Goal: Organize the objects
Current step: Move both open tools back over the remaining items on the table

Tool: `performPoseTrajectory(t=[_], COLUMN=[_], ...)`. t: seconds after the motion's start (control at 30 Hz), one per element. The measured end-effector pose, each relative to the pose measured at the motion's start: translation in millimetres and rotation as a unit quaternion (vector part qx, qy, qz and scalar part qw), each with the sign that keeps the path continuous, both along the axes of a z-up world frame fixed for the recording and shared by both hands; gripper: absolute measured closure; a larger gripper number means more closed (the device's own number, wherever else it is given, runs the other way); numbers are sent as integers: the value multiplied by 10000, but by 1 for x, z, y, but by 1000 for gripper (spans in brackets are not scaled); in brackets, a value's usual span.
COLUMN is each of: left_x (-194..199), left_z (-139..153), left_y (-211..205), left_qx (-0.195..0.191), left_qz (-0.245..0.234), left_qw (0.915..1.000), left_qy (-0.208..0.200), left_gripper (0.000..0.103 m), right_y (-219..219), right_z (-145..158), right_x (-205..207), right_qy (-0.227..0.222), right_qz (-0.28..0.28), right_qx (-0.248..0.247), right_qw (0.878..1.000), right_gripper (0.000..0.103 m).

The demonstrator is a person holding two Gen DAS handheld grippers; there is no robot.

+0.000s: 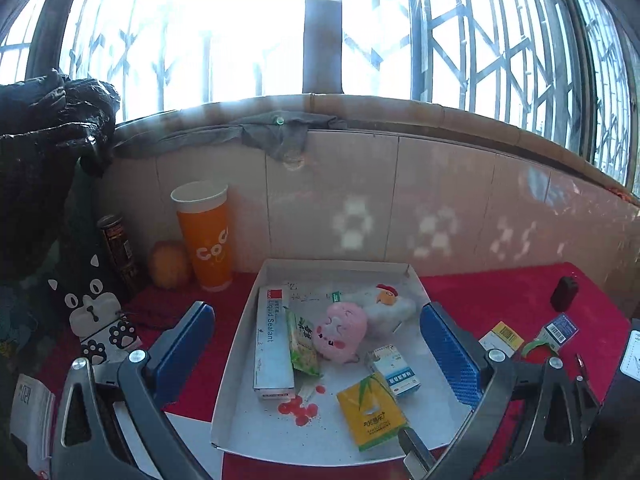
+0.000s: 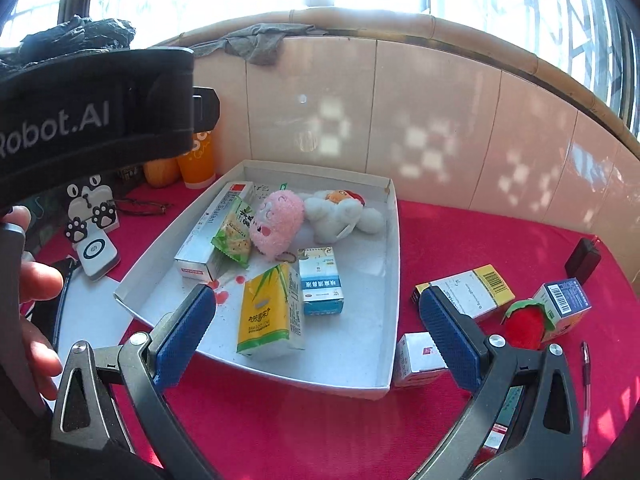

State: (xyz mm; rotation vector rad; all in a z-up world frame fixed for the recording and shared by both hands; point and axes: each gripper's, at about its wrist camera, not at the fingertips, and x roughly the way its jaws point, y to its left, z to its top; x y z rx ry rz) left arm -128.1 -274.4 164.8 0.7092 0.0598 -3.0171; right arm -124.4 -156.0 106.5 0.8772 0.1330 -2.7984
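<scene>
A shallow white tray [image 2: 394, 248] sits on a red cloth [image 2: 280, 432] in front of a tiled wall below a bright barred window. Inside the tray, along its left side, lies a long white box labelled Liquid Sealant [image 1: 271, 344], with a green snack packet [image 1: 303, 344] leaning on it. Beside the packet is a pink plush toy [image 2: 278, 222], touching a white plush chicken [image 2: 340, 212] at the tray's far side. Nearer the front of the tray lie a yellow tissue pack [image 2: 266, 314] and, just beside it, a small blue and white box [image 2: 320, 280]. Both grippers hover over the tray's near edge with their blue-padded fingers spread wide and nothing between them: the left gripper [image 1: 320, 344] frames the tray's contents, and the right gripper [image 2: 318, 328] points at the tray's front right part. Outside the tray, on the cloth to its right, lie a white and yellow box with a barcode [image 2: 468, 288], a small white box [image 2: 418, 354] touching the tray's corner, a red strawberry toy [image 2: 526, 322] resting against a blue carton [image 2: 568, 304], a small black object [image 2: 583, 258] and a pen [image 2: 586, 388]. To the left of the tray stand an orange cup [image 1: 208, 236], a dark can [image 1: 118, 248] and a black and white cat-patterned item [image 1: 94, 312]. A person's hand [image 2: 38, 308] shows at the left edge of the right wrist view.
</scene>
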Motion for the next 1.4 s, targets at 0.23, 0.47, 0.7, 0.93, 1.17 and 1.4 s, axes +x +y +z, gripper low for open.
performPoseTrajectory(t=[0.23, 0.47, 0.7, 0.93, 1.17, 1.4], left_x=[12, 19, 22, 23, 36, 35], left_z=[-3, -6, -13, -35, -64, -100], left_y=[20, 36, 45, 53, 126, 181], left_qx=[-7, -60, 189, 635, -38, -275], left_qz=[-194, -332, -609, -1052, -2101, -2911], left_qw=[9998, 9993, 9973, 9899, 9713, 9423], left_qy=[-87, -169, -373, -709, -1112, -1631], left_gripper=[0, 0, 0, 0, 0, 0], right_y=[26, 54, 89, 176, 264, 313], right_z=[6, 6, 5, 1, -6, -25], right_x=[16, 25, 32, 45, 60, 69], right_qy=[13, -11, -8, 83, 0, -335], right_qz=[-184, -450, -748, -1616, -2445, -2882], right_qx=[-190, -329, -450, -815, -1082, -952], right_qw=[9996, 9984, 9962, 9834, 9636, 9522], right_gripper=[0, 0, 0, 0, 0, 0])
